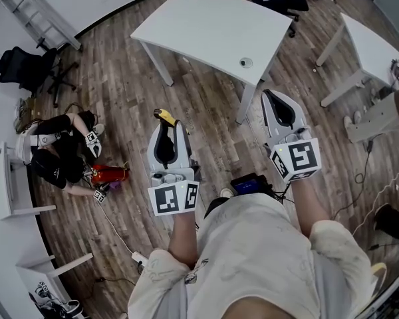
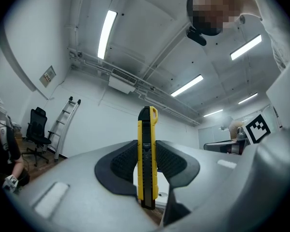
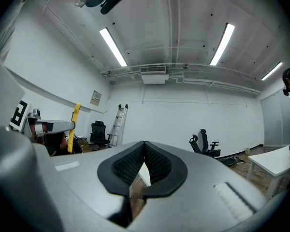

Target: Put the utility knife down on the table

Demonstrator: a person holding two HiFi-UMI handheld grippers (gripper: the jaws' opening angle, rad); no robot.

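Observation:
A yellow and black utility knife (image 2: 147,158) stands upright between the black pads (image 2: 122,162) of my left gripper (image 2: 147,151), which is shut on it. In the head view only its yellow end (image 1: 164,116) sticks out past the left gripper (image 1: 167,127), held over the wooden floor in front of the white table (image 1: 213,25). My right gripper (image 1: 274,97) is near the table's front corner. Its jaws (image 3: 144,145) meet at the tips with nothing between them. From the right gripper view the knife (image 3: 73,127) shows at the left.
A small round object (image 1: 245,62) lies near the table's front corner. A second white table (image 1: 369,45) stands at the right. A person (image 1: 56,155) crouches on the floor at the left. A ladder (image 1: 36,12) and a black office chair (image 1: 26,68) stand by the wall.

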